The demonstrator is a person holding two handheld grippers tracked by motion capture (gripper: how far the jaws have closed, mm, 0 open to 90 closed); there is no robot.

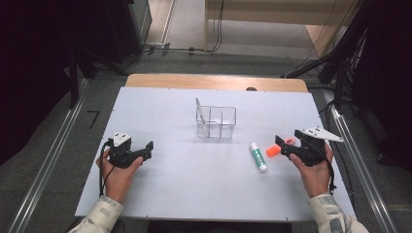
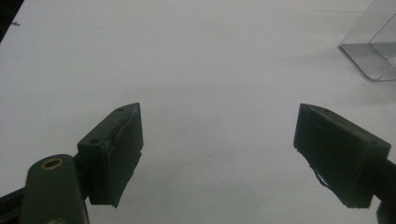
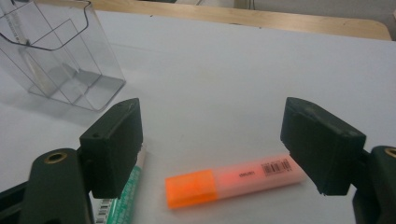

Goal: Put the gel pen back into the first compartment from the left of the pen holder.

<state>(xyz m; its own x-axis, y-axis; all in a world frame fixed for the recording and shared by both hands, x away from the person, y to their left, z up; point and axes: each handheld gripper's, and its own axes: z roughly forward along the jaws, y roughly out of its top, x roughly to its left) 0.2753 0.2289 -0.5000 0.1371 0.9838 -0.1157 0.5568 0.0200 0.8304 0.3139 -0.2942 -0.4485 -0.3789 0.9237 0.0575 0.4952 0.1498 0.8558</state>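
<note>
The orange highlighter lies flat on the white table just ahead of the right gripper, whose jaws stand wide apart and hold nothing — a green-and-white glue stick lies just beside it. The left gripper, also wide open and empty, rests over bare table, well apart from the clear plastic organizer.

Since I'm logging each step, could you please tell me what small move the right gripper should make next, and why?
Probably lower the right gripper and close it on the highlighter. Its jaws are open with the highlighter lying flat on the table between and just beyond them, untouched. The glue stick lies beside it, near one jaw, so avoid nudging it. The clear organizer looks like the likely destination.
</note>
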